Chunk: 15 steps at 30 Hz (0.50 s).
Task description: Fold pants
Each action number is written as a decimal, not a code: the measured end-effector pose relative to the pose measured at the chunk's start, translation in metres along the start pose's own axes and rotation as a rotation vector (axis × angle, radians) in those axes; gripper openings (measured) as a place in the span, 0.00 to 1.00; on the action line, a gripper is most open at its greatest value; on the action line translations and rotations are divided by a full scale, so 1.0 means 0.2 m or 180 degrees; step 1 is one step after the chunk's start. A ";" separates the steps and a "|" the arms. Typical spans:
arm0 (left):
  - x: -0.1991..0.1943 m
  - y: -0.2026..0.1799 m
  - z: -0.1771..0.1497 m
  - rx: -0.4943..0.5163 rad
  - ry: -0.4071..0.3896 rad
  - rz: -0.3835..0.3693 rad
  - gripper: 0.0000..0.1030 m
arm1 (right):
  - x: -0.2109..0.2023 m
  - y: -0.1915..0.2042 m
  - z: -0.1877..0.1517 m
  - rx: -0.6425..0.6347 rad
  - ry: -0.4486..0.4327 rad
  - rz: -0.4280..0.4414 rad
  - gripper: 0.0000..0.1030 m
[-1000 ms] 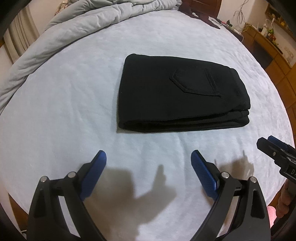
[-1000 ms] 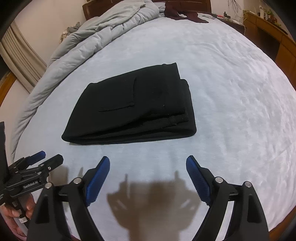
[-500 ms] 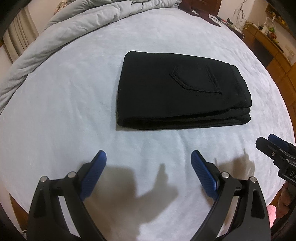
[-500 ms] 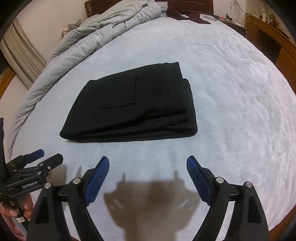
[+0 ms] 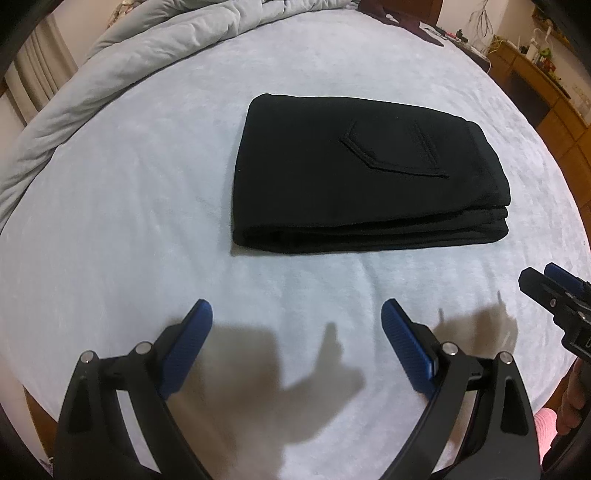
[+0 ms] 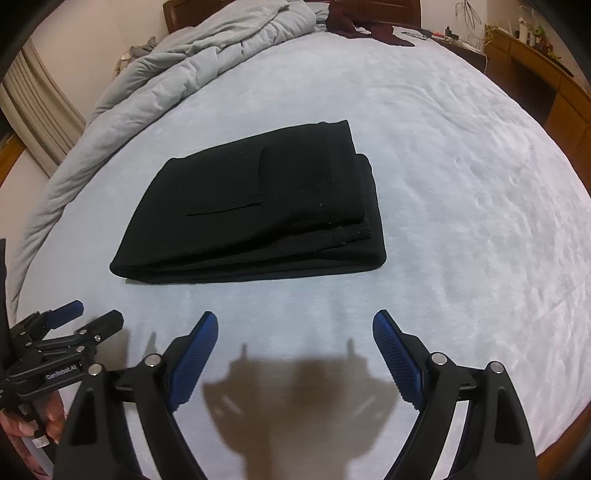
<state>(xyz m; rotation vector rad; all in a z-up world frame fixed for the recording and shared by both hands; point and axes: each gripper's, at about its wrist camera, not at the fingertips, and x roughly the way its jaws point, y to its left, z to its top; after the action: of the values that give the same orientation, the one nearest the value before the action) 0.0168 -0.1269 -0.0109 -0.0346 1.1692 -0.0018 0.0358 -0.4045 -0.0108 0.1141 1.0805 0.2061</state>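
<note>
Black pants (image 5: 362, 177) lie folded into a thick rectangle on the pale blue bedsheet (image 5: 122, 206), back pocket facing up; the right wrist view shows the same pants (image 6: 258, 206) from the other side. My left gripper (image 5: 297, 314) hovers open over bare sheet, well short of the stack's near edge. The right gripper (image 6: 295, 325) is open too, nothing between its blue pads, also short of the pants. Each gripper appears at the side of the other's view: the right gripper (image 5: 550, 284) and the left gripper (image 6: 88, 317).
A bunched grey duvet (image 6: 184, 70) lies along the far left of the bed. Dark red clothing (image 6: 369, 27) sits at the headboard end. A wooden desk (image 5: 546, 92) with small items stands to the right. A hand (image 6: 33, 424) holds the left gripper's handle.
</note>
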 end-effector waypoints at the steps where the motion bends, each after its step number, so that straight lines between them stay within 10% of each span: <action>1: 0.00 0.00 0.00 -0.0002 0.0007 -0.0007 0.89 | 0.00 0.00 0.00 -0.0006 -0.0001 -0.0002 0.84; 15: 0.01 -0.05 0.01 0.0003 0.0013 -0.0013 0.90 | 0.01 0.01 0.02 -0.0004 -0.0014 0.0018 0.84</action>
<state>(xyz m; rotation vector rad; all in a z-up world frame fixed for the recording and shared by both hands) 0.0193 -0.1359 -0.0116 -0.0361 1.1732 -0.0061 0.0412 -0.4023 -0.0107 0.1164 1.0759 0.2113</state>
